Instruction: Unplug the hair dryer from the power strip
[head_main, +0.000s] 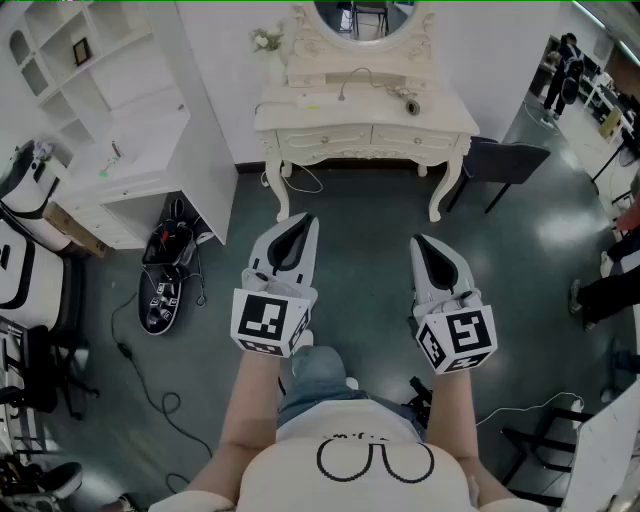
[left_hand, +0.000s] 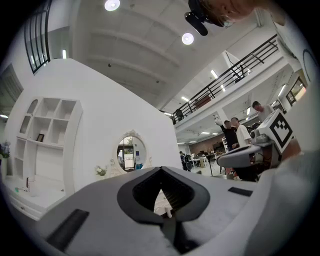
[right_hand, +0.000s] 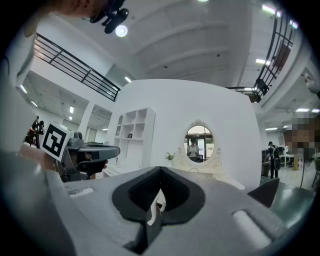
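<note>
Hair dryer (head_main: 408, 101), seemingly on vanity (head_main: 335, 136), well beyond right hand-held gripper (head_main: 420, 241)

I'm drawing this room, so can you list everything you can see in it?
table: one, cream, top middle, against the wall
mirror: one, oval, above the table
flowers: one bunch, white, table's left end
dryer: probably one, small, greyish, on the table
shelves: one unit, white, left
chair: one, dark, right of the table
gear: one heap, black, floor by the shelves
people: at least two, far right
left gripper: one, white-grey, shut, empty
right gripper: one, white-grey, shut, empty
</note>
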